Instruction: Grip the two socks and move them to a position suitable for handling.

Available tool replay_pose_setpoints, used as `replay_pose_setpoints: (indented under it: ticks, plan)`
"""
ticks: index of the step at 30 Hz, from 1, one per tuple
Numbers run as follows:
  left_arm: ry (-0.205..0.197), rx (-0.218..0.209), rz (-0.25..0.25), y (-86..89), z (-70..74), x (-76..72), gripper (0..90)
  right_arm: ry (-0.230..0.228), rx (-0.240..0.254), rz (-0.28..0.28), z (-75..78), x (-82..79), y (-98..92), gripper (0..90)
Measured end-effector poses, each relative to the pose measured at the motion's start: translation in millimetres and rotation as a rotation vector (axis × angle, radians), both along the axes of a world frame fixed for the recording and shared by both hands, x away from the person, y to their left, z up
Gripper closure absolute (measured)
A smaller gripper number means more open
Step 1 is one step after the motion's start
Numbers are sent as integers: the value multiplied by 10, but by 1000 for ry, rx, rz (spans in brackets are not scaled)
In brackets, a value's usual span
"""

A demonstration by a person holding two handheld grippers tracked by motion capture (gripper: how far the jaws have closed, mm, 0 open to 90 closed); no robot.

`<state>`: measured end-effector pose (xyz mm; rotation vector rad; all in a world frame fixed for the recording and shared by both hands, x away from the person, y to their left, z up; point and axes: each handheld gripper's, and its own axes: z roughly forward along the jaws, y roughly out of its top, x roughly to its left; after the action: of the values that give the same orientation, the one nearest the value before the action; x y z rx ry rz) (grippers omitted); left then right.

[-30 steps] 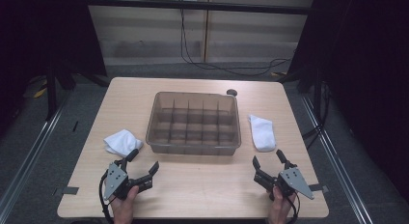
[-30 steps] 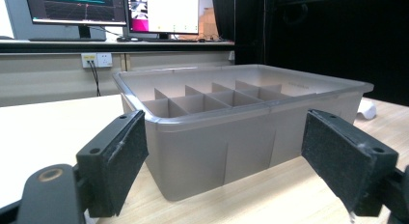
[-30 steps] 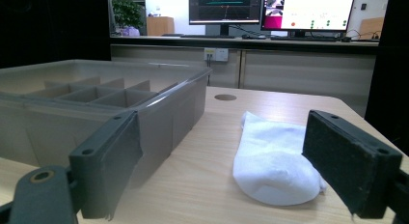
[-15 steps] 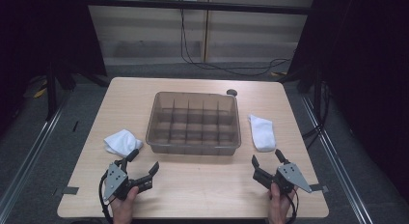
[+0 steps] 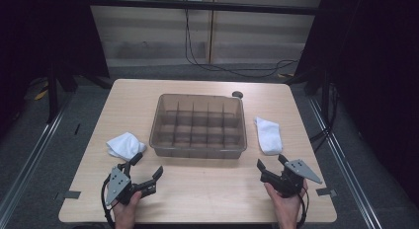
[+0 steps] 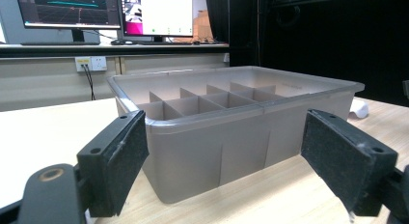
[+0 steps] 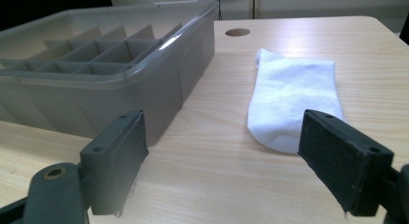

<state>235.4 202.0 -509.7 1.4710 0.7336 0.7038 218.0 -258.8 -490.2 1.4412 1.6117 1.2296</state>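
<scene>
A translucent grey divided bin (image 5: pixel 200 124) stands in the middle of the wooden table (image 5: pixel 197 189). A crumpled white cloth (image 5: pixel 125 144) lies left of it, and a flat white sock (image 5: pixel 269 134) lies on its right. My left gripper (image 5: pixel 146 166) rests near the front left, open and holding nothing, just in front of the cloth. My right gripper (image 5: pixel 271 164) is open at the front right, just short of the sock's near end. In the left gripper view the bin (image 6: pixel 231 118) fills the gap between the jaws. In the right gripper view the sock (image 7: pixel 292 101) lies ahead.
A small dark round hole (image 5: pixel 237 94) sits in the tabletop behind the bin's right corner. Cables (image 5: pixel 222 66) trail on the floor beyond the table. Metal rails (image 5: pixel 29 155) run along both sides. Monitors (image 6: pixel 115 14) stand on a desk far behind.
</scene>
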Motion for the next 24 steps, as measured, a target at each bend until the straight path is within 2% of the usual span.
replay_pose_setpoints:
  ticks: [2, 3, 6, 7, 11, 15, 18, 20, 21, 23, 24]
  plan:
    - [0, -2, 1, -2, 0, 0, 163, 0, -2, 0, 27, 16, -2, 171]
    - [-1, 8, -1, 5, 1, 0, 163, 1, 10, 14, 71, 51, -15, 206]
    - [-1, 8, 0, 4, 1, 0, 163, 6, -14, 11, 117, 96, -27, 207]
    - [1, -2, -2, -2, 0, 4, 164, 29, -34, 9, 153, 158, -52, 201]
    - [-1, 8, -5, 5, 1, 1, 164, 86, 11, 30, 202, 289, -135, 200]
    - [-1, 4, -8, 4, 0, 1, 164, 102, 20, 31, 251, 369, -172, 202]
    - [-1, 3, -11, 5, 0, 1, 164, 173, 5, 73, 294, 530, -230, 190]
    - [0, 3, -11, 5, 0, 1, 164, 185, -2, 78, 300, 569, -250, 205]
    - [-1, 3, -11, 5, 0, 1, 164, 217, -15, 91, 305, 648, -293, 206]
    - [-1, 3, -11, 4, 0, 1, 164, 245, -25, 97, 313, 721, -320, 210]
    - [0, 3, -11, 5, 0, 1, 164, 245, -25, 97, 313, 721, -320, 210]
